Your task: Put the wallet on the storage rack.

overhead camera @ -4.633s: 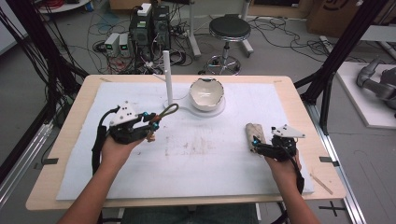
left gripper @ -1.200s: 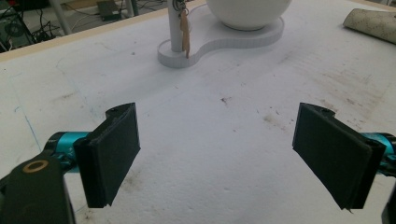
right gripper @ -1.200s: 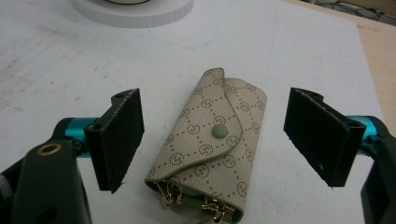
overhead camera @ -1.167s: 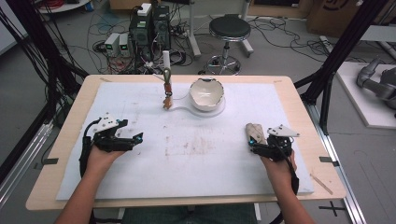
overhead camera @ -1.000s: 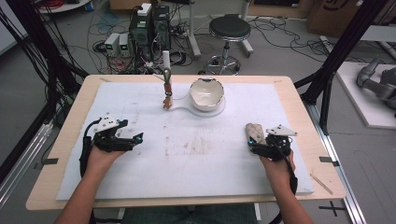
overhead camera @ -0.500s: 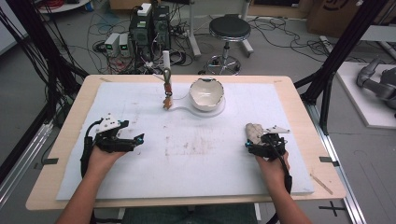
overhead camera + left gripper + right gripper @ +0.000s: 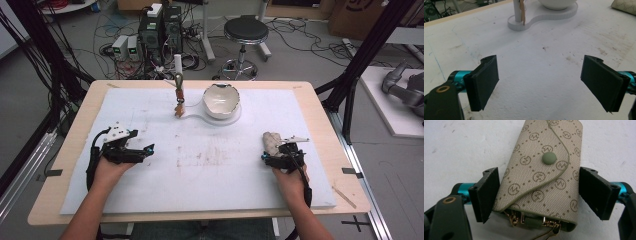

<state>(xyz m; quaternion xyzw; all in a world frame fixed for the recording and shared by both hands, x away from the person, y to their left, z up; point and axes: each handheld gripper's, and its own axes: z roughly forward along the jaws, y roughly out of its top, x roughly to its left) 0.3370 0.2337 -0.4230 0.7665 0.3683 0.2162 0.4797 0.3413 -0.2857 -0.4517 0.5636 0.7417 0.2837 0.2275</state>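
Right gripper [image 7: 537, 197] straddled key pouch [image 7: 544, 175], jaws wide on either flank, left jaw touching or nearly so, right jaw with small gap; likely set for sideways pinch, not yet clamped; pouch lay flat on white mat [image 7: 210, 165] at right, snap flap up, gold hooks poking from near end; left gripper [image 7: 540, 82] spread wide, empty, resting over bare mat, apparently idle; stand with bowl [image 7: 221, 100] far off; fabric bore repeating circled "M" monogram; no other legible writing.
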